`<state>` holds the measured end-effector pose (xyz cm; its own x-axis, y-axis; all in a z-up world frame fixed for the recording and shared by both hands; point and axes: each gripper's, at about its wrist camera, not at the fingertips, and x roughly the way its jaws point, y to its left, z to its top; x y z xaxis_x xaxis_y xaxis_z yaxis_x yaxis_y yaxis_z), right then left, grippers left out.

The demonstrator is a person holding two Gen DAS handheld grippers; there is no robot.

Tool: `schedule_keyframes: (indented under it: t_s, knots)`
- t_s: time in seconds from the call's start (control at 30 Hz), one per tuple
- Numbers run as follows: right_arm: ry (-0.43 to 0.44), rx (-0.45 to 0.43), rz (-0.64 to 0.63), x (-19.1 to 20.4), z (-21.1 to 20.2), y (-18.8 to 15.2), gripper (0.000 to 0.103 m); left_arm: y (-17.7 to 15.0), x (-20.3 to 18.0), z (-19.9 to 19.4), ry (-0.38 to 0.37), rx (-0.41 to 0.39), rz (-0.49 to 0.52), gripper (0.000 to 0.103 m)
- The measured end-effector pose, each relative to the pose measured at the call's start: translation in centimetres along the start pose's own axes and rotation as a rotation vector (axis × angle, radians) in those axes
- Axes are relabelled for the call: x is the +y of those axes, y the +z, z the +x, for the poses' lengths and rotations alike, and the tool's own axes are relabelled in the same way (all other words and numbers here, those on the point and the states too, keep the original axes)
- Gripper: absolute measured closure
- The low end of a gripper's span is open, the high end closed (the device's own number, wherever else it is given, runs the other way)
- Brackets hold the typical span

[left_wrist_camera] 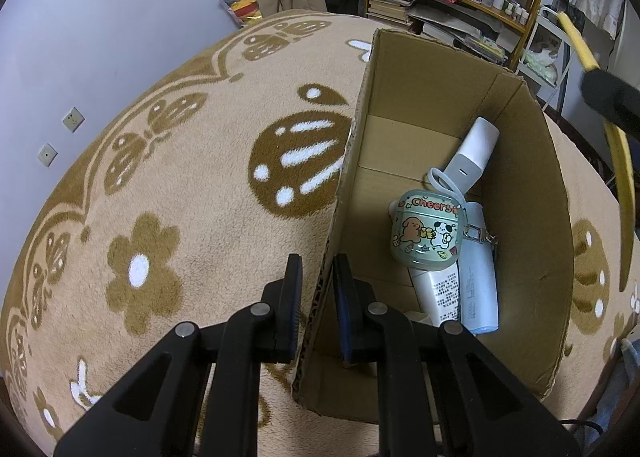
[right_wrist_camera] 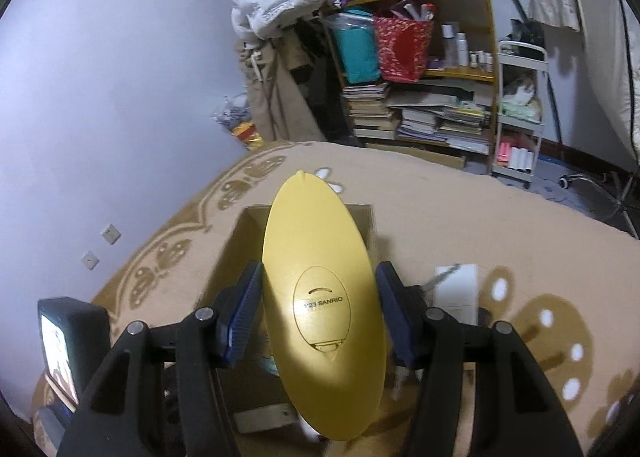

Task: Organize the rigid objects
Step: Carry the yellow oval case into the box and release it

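Observation:
An open cardboard box (left_wrist_camera: 532,193) stands on the patterned blanket. Inside lie a green "cheers" earbud case (left_wrist_camera: 428,235), a white handheld device (left_wrist_camera: 474,155), a white tube (left_wrist_camera: 438,293) and a pale blue power bank (left_wrist_camera: 478,281). My left gripper (left_wrist_camera: 318,297) is shut on the box's left wall (left_wrist_camera: 352,161). My right gripper (right_wrist_camera: 320,305) is shut on a yellow oval Sanrio object (right_wrist_camera: 320,297), held above the box (right_wrist_camera: 240,249). The yellow object also shows in the left wrist view (left_wrist_camera: 620,177) at the right edge.
A beige and brown blanket (left_wrist_camera: 180,185) covers the surface. A cluttered bookshelf (right_wrist_camera: 420,97) and white cart (right_wrist_camera: 520,109) stand behind. A white flat item (right_wrist_camera: 456,289) lies right of the box. A small screen (right_wrist_camera: 60,353) sits at the left.

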<state>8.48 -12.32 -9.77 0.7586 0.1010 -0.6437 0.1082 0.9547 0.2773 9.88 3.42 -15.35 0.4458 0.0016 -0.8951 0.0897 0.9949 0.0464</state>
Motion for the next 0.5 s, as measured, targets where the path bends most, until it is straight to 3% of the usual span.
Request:
schedule_keyframes:
  t_s: [0.23,0.33,0.5]
  knots:
    - [0.045,0.072,0.002,0.8,1.9,-0.6,0.041,0.0,0.0,0.0,-0.002,0.0,-0.002,0.088]
    - [-0.001,0.089,-0.02,0.8,2.5,-1.1,0.041,-0.1,0.0,0.0,-0.002,-0.003,-0.001,0.088]
    - [-0.008,0.096,-0.025,0.7,2.6,-1.7,0.041,0.0,0.2,0.1,-0.005,-0.002,-0.01,0.088]
